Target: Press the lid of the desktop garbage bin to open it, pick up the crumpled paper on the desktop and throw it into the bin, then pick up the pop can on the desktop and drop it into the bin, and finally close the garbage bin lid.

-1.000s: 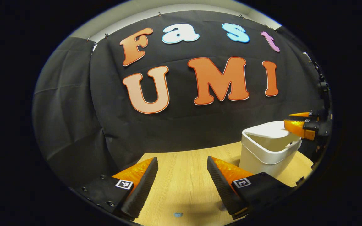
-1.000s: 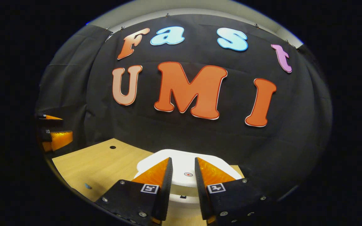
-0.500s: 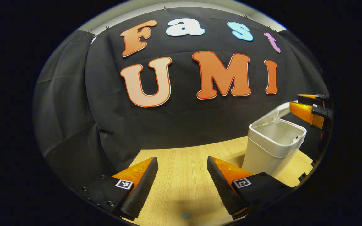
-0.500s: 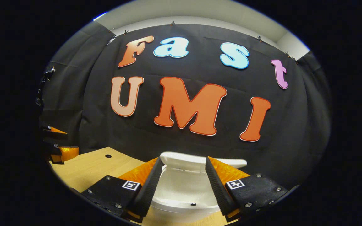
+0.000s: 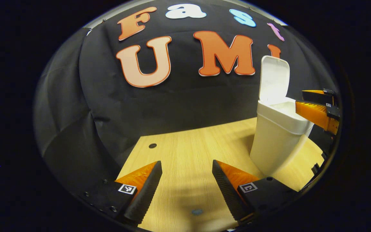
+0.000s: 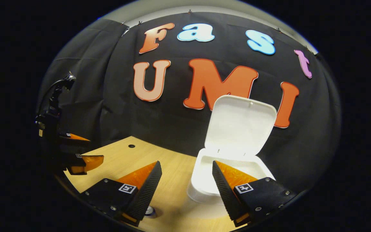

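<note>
The white desktop bin (image 5: 275,141) stands on the wooden table at the right of the left gripper view, its lid (image 5: 274,79) swung fully upright. In the right gripper view the bin (image 6: 201,183) is close ahead with its mouth open below the raised lid (image 6: 240,124). My right gripper (image 6: 187,167) is open and holds nothing; one finger hangs over the bin's front rim. From the left gripper view, the right gripper (image 5: 299,99) hovers beside the bin's rim. My left gripper (image 5: 187,167) is open over bare table, and from the right it appears as the left gripper (image 6: 95,149).
The wooden table (image 5: 185,151) has a small round hole (image 5: 152,145) near the back wall and a small blue mark (image 5: 197,211) near my left fingers. A small round shiny thing (image 6: 149,211) lies under my right gripper's left finger; I cannot tell what it is.
The bin lid went from shut to fully upright. My right gripper lifted off the lid, opened wider and shifted left. The left gripper view has tilted down toward the table.
</note>
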